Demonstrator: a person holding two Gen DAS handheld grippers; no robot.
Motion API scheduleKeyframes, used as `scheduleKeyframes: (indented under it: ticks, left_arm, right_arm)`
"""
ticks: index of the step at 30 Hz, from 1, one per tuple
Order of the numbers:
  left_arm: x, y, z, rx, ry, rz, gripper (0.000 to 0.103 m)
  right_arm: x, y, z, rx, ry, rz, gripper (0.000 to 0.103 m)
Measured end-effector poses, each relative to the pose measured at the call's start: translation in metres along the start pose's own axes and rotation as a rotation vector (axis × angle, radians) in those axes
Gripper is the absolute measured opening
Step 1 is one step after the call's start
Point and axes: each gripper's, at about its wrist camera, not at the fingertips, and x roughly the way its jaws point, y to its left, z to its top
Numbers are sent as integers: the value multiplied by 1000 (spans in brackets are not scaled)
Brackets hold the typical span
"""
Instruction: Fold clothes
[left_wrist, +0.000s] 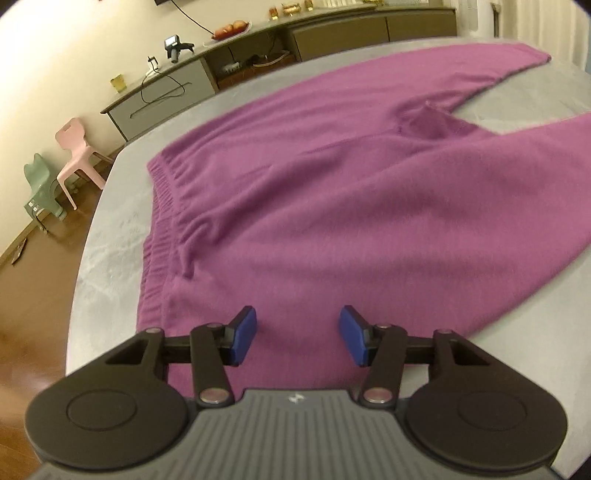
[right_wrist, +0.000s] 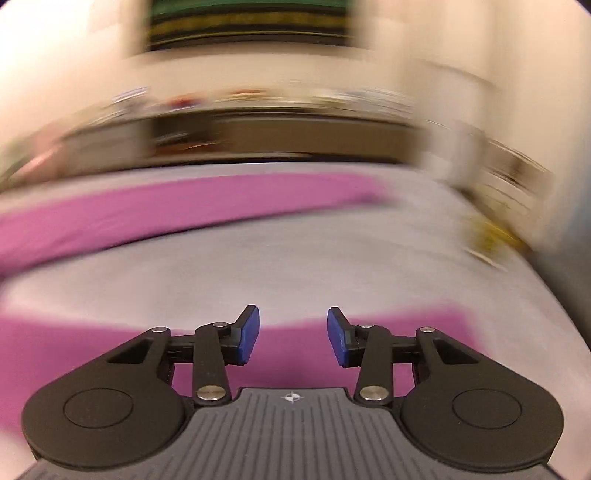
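Clearly early in the job: purple trousers lie spread flat on the grey table, filling the middle of the left wrist view, with the gathered waistband toward the left of the frame and the two legs running off to the upper right and right edge, a wedge of bare table between them. No fold shows yet; the cloth looks single-layered apart from small ripples near the waistband and a pucker at the crotch. Left gripper hovers at the bottom centre of its frame above the near edge of the fabric, jaws spread, blue pads apart with nothing between them. Right gripper, bottom centre of its own heavily smeared view, likewise stands with jaws parted and empty; a strip of purple cloth lies beneath it at the lower left, and another band crosses the middle left, grey table between the two. Background beyond the table: a long sideboard across the upper part of the left view, and a pink chair and a green chair at the left edge. Judgement: garment laid out, every fold remains, and neither gripper has a hold on the cloth.
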Motion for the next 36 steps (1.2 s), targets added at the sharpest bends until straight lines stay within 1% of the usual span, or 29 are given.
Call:
scheduleKeyframes:
  ticks: [2,3,4,5,6,7,9,11,12,14,15,16,19,21,23,24,25,26,28,29,30,32,34,36]
  left_arm:
    - [-3,1,-4,19,16,33,51]
    - [-4,2,-5,16,23,48,50]
    - [-4,3,-5,13,26,62,45]
    - [-7,4,-5,12,11,69,44]
    - [-11,5,-3,11,-7,61,45]
    - [-15,6,-2,7,-24,47,46]
    - [-14,7,-2,10,-27,31,46]
    - [-8,6,-5,41,-3,30,46]
    - [-6,5,-7,62,0,28,45]
    - [-5,5,-13,103,-5,22,45]
    - [-5,7,-15,117,-2,19,45]
    - [-4,11,-17,128,3,18,45]
    - [-2,22,-22,162,22,29,44]
    - [2,30,-22,160,43,47,44]
    - [6,33,-18,162,60,75,42]
    - [5,31,-14,166,54,90,42]
    - [4,29,-9,166,42,106,42]
    - [-1,27,-4,160,16,110,42]
    - [-16,21,12,131,-76,90,42]
    - [-24,18,21,108,-126,70,43]
    - [-28,14,32,80,-166,41,43]
    - [-24,-3,58,42,-215,-5,44]
    - [-12,-25,86,47,-239,-29,44]
    - [6,-48,117,58,-237,-33,44]
  right_arm:
    - [8,60,18,-149,-11,154,47]
    - [11,91,27,-214,-14,231,52]
    - [16,119,37,-265,-14,309,58]
    - [26,143,49,-274,0,383,60]
    - [37,167,60,-269,25,448,62]
    - [49,191,70,-270,51,502,62]
    - [79,230,81,-298,107,543,62]
    - [101,253,81,-330,179,569,62]
    - [112,265,81,-346,215,581,59]
    - [131,286,81,-384,277,604,36]
    - [132,291,79,-421,275,611,12]
    - [131,294,79,-455,264,606,3]
    - [128,293,90,-531,147,488,3]
    - [132,299,102,-574,92,434,3]
    - [137,303,105,-600,44,373,4]
    - [138,304,107,-603,26,350,7]
    - [137,298,111,-573,28,353,14]
    - [130,284,117,-508,28,374,16]
    - [105,238,130,-320,-11,415,31]
    - [84,204,129,-231,-34,416,33]
    - [66,173,121,-176,-43,408,34]
    - [37,121,95,-130,-24,377,34]
    - [20,90,48,-162,48,336,34]
    - [5,62,4,-189,114,296,34]
